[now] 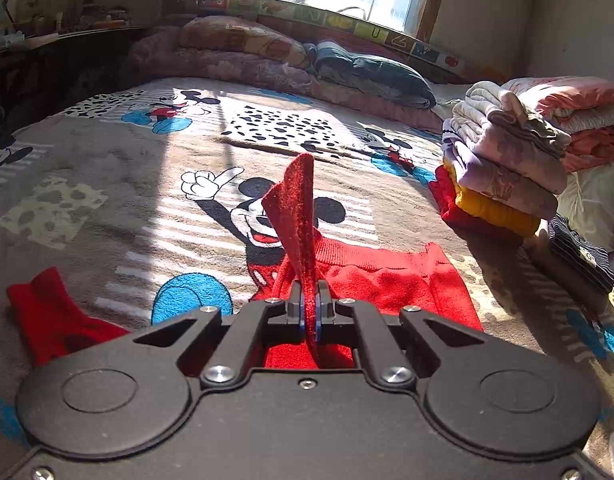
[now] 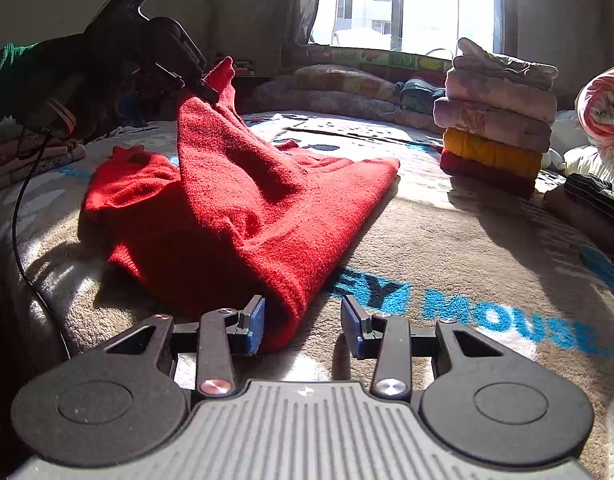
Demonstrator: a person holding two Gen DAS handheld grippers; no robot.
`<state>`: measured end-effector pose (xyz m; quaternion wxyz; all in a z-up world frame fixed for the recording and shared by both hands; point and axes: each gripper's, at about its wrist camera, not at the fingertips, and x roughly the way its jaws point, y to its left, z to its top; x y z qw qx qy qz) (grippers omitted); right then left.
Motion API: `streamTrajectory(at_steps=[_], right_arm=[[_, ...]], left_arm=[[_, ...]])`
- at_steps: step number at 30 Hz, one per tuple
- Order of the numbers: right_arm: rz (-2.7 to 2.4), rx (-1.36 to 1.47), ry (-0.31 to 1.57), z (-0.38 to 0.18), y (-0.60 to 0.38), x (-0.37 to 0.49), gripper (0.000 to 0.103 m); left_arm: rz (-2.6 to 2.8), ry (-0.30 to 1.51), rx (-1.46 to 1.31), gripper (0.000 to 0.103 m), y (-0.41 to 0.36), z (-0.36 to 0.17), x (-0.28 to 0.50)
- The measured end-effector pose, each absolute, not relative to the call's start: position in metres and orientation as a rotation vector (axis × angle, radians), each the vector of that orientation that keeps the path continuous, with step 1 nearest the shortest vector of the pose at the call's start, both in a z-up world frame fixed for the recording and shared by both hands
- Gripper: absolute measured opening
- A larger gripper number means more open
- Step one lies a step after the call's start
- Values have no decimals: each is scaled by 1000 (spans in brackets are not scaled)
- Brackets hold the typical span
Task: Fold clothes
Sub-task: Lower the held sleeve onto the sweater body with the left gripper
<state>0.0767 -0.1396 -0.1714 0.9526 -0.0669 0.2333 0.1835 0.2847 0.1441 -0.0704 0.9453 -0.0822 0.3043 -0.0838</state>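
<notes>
Left claw pinches red sweater fabric, lifted above the bed. Right claw gapes, sweater's near corner lying just left of centre between its jaws.

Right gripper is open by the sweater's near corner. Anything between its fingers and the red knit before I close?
Nothing visible is in the way. The right gripper is open low over the blanket, and the red sweater corner already lies beside its left finger. The left gripper holds another corner up.
</notes>
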Motion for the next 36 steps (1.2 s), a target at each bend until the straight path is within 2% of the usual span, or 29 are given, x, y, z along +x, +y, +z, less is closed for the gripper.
streamTrajectory(at_steps=[7,13,15,22,27,31,36], right_arm=[[383,-186,486,-169,-139,72,42],[462,-300,329,-155,-127,54,43],[464,-304,299,-155,-121,62,48],[518,-296,434,-174,-112,86,50],[544,-260,453,-172,-117,87,50],[543,-240,396,-167,-119,84,50],[578,-217,467,-174,-117,93,57]], left_arm=[[-132,693,-163,3,155,-106,294],[-137,695,-239,3,166,-126,287],[-146,680,-259,3,169,-125,284],[-226,540,-308,3,172,-95,263],[-188,619,-304,3,174,-116,277],[-160,676,-300,3,176,-132,287],[-137,728,-325,4,180,-146,299]])
